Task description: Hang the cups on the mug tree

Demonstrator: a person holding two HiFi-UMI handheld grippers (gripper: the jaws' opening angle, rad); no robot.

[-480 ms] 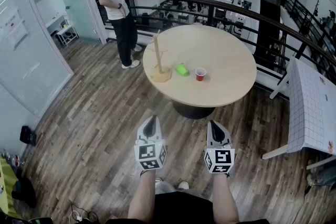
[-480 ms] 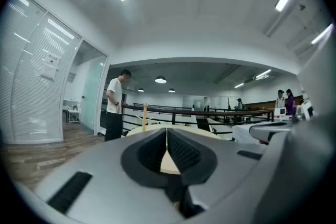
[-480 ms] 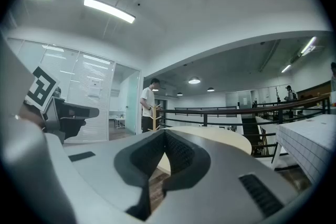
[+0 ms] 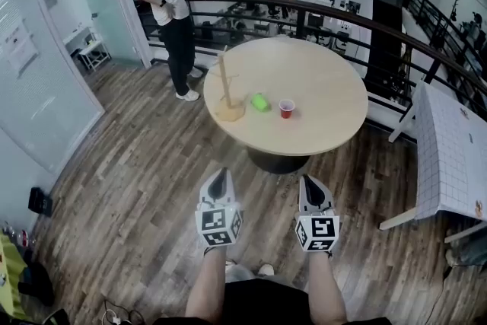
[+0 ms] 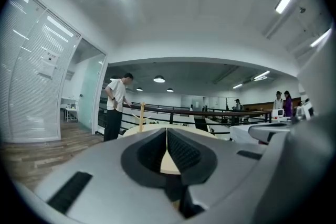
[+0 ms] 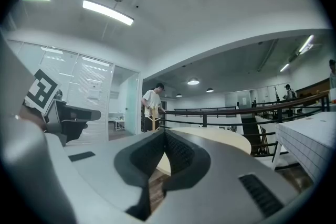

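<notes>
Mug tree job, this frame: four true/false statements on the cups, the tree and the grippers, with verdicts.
1. The red plastic cup stands on the round wooden table, right of the green cup in the head view. True.
2. A cup hangs on the wooden mug tree. False: its pegs are bare and both cups are on the tabletop.
3. The right gripper holds the green cup. False: its fingers are shut on nothing.
4. The left gripper and the right gripper are both over the wood-plank floor, short of the table. True.
</notes>
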